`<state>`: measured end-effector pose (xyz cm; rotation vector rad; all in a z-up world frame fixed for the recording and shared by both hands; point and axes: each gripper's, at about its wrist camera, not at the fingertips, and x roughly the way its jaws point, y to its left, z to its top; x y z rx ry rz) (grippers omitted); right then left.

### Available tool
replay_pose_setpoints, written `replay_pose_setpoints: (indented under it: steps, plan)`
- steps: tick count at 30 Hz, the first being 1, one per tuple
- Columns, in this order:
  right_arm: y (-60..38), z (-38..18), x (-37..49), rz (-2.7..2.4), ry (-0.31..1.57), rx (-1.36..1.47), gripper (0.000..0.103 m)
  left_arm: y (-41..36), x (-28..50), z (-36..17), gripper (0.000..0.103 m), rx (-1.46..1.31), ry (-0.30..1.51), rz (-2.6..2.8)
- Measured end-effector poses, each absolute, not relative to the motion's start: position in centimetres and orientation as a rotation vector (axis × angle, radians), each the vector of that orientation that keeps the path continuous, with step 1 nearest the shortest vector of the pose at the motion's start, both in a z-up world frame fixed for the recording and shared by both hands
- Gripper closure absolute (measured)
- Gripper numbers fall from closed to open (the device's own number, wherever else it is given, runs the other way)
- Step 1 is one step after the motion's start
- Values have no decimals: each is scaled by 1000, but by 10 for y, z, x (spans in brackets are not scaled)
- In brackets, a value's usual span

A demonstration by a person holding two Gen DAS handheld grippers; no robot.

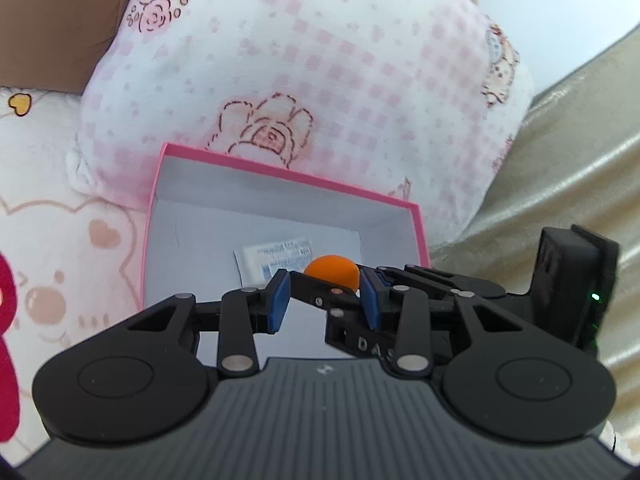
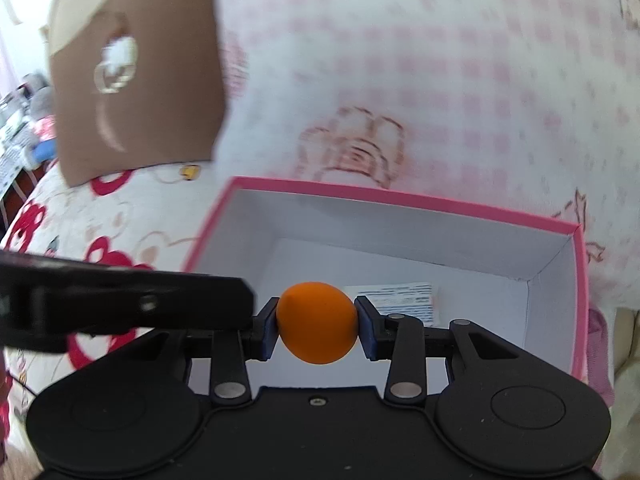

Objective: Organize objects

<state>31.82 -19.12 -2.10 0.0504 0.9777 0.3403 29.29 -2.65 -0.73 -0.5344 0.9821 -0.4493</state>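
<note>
Jaws of the left gripper (image 1: pixel 325 300), lower centre of its view, stand nearly closed with nothing pinched; they hover over the near edge of the pink box (image 1: pixel 416 236), probably to stay clear. Jaws of the right gripper (image 2: pixel 317 326) pinch the orange ball (image 2: pixel 317 323) by its sides, above the box's open mouth, apparently poised to drop it in. A printed packet (image 2: pixel 404 300) lies on the box floor. The box rests on a bed (image 2: pixel 120 224) against a checked pillow (image 2: pixel 440 80).

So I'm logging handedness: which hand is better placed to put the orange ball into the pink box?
Right: its tongs already clamp the orange ball above the pink box.
</note>
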Motion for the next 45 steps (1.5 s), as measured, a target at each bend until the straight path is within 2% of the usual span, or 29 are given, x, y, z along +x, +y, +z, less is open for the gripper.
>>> replay_pose_setpoints:
  steps: [6,14,40,42,45]
  plan:
    - [-208,-55,355,275,1048,90,59,-27,320,-30,67,-539,993,-432]
    - [-210,-76,377,255,1039,80,59,-31,343,-54,67,-557,989,-376]
    - [-232,-105,386,180,1057,176,58,-46,365,-63,65,-510,992,-368]
    - [-231,-104,385,188,1059,172,55,-45,363,-64,64,-507,992,-364]
    - [-231,-98,382,209,1068,168,44,-45,362,-63,64,-500,1000,-355]
